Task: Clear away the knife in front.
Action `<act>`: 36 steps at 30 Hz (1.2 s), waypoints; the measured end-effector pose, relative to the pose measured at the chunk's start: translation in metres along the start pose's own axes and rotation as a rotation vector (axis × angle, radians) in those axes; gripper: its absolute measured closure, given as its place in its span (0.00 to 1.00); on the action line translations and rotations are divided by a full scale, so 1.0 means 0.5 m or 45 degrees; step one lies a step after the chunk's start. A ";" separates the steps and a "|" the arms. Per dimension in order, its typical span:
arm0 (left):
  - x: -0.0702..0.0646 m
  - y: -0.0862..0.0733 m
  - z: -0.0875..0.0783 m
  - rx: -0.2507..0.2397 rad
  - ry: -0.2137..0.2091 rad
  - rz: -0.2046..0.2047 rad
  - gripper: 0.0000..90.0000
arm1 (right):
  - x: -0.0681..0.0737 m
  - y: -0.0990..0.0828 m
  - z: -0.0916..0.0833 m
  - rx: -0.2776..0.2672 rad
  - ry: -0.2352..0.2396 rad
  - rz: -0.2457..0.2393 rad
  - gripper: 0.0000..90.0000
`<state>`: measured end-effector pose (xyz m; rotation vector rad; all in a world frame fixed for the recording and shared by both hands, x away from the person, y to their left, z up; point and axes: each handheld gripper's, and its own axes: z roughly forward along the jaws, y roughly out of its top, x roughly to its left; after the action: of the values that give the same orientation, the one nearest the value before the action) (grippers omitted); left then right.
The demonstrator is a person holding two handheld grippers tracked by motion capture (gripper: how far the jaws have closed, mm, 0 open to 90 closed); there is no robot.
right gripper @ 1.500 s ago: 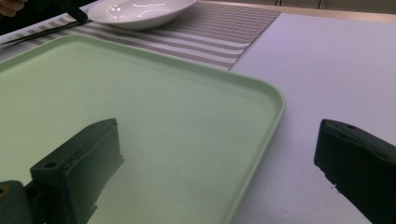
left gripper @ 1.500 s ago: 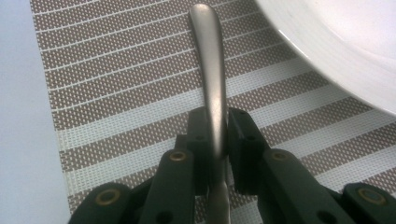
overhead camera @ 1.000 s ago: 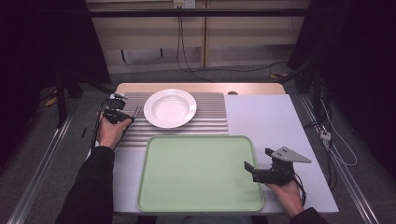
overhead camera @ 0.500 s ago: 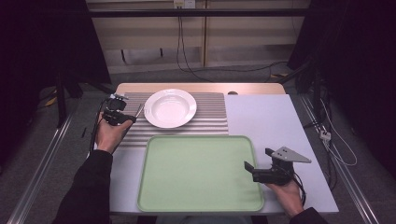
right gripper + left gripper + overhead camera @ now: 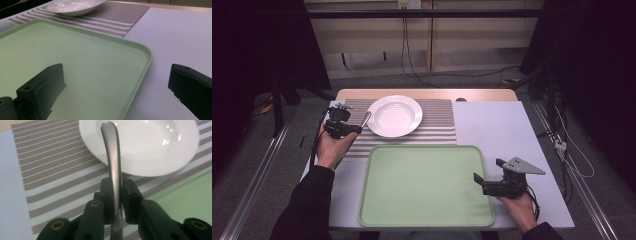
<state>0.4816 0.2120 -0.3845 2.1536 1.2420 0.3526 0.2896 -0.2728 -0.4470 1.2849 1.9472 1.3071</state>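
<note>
A metal utensil handle (image 5: 112,152) stands clamped between the jaws of my left gripper (image 5: 117,187), its rounded end over the rim of the white plate (image 5: 155,142). In the high view that left gripper (image 5: 357,129) is over the striped placemat (image 5: 437,127), just left of the plate (image 5: 394,116), with the utensil (image 5: 366,119) pointing at it. The utensil's working end is hidden. My right gripper (image 5: 487,170) is open, one jaw over the green tray (image 5: 422,185) and one outside its right edge. In its own view the right gripper (image 5: 117,75) straddles the tray's rim (image 5: 147,53), with nothing between the jaws.
The pale table top (image 5: 497,125) lies bare to the right of the placemat and tray. The plate (image 5: 75,6) sits far beyond the tray in the right gripper view. Cables run across the floor behind the table.
The left gripper and its utensil have edged slightly right, toward the plate. The right gripper has stayed still.
</note>
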 end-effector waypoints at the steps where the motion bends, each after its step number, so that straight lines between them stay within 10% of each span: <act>1: -0.005 0.000 -0.002 0.001 -0.004 0.011 0.89 | 0.000 0.000 0.000 0.000 0.000 0.000 0.01; 36: -0.185 -0.007 -0.035 -0.005 -0.126 0.189 0.89 | 0.002 0.000 -0.001 -0.005 0.001 -0.005 0.01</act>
<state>0.4220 0.1411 -0.3664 2.2374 1.0289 0.3058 0.2887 -0.2723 -0.4465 1.2781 1.9463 1.3087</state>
